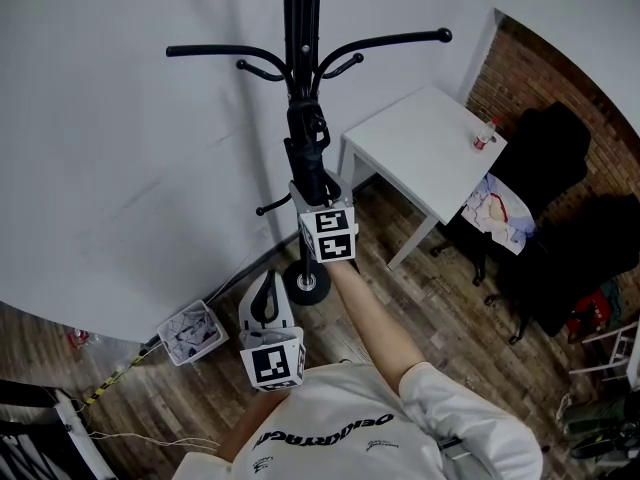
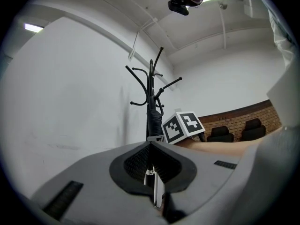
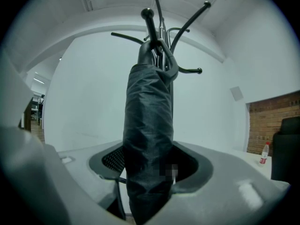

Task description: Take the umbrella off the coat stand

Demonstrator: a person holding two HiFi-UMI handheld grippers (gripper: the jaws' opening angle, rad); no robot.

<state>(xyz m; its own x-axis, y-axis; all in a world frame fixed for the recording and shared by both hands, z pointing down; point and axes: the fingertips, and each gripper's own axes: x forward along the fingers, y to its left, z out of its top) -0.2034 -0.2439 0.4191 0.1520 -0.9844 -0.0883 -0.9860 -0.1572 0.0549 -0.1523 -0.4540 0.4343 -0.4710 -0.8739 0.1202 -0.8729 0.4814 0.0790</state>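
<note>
A black coat stand (image 1: 300,28) rises in front of a white wall. A folded dark umbrella (image 1: 305,158) hangs down its pole, its strap up among the hooks (image 3: 161,55). My right gripper (image 1: 312,190) reaches level to the umbrella, and in the right gripper view the rolled fabric (image 3: 147,125) fills the space between the two jaws, which close against its sides (image 3: 147,172). My left gripper (image 1: 268,293) stays low and back from the stand, jaws together and empty (image 2: 151,146). The left gripper view shows the stand (image 2: 151,86) and the right gripper's marker cube (image 2: 183,125).
The stand's round base (image 1: 307,280) rests on the wooden floor. A white table (image 1: 420,138) with a small bottle (image 1: 484,134) stands to the right, black chairs (image 1: 545,158) beyond it by a brick wall. A small bin (image 1: 190,331) lies at the lower left.
</note>
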